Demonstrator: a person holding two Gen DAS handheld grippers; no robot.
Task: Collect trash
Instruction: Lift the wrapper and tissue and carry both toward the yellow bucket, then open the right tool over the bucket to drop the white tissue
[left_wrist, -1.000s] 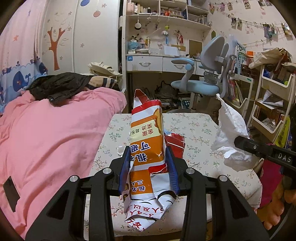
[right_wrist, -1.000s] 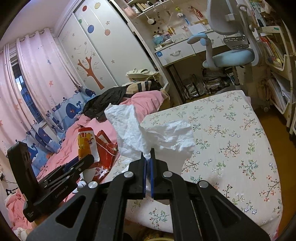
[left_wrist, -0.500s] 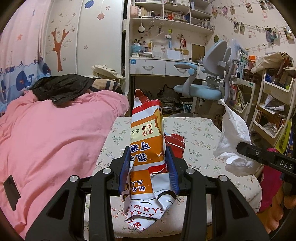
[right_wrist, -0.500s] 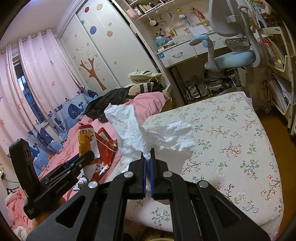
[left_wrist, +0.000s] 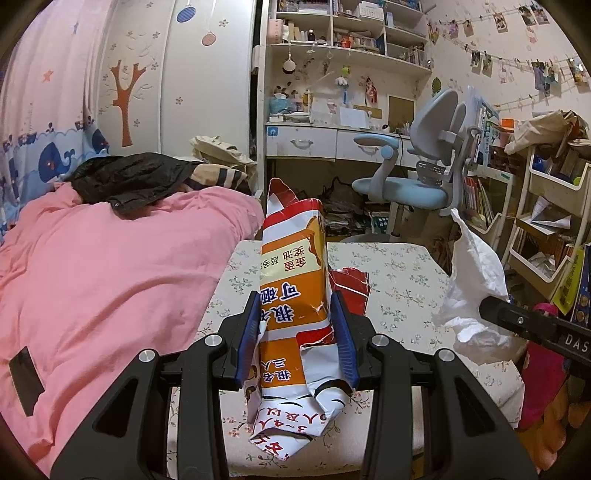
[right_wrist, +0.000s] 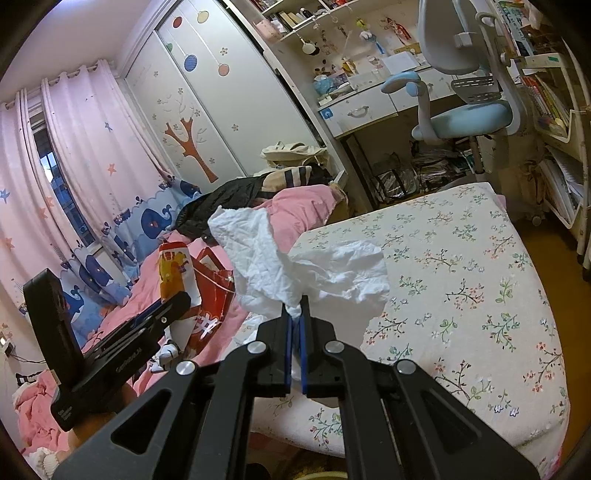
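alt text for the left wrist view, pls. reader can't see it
The left gripper is shut on an upright orange, white and red snack wrapper, held above a floral-sheeted bed. At the right edge, the right gripper holds a crumpled white tissue. Behind are a pink duvet, a desk with shelves and a blue chair.

The snack bag (left_wrist: 293, 295) is glossy printed plastic film, creased and torn at its edges, and the tissue (right_wrist: 295, 266) is thin white paper, matt and heavily crumpled. The tongs (left_wrist: 295, 339) are matt black plastic with ribbed blue rubbery pads and shiny metal screws. The bed cover (right_wrist: 461, 280) is soft matt floral cloth, the pink quilt (left_wrist: 110, 266) smooth cloth.
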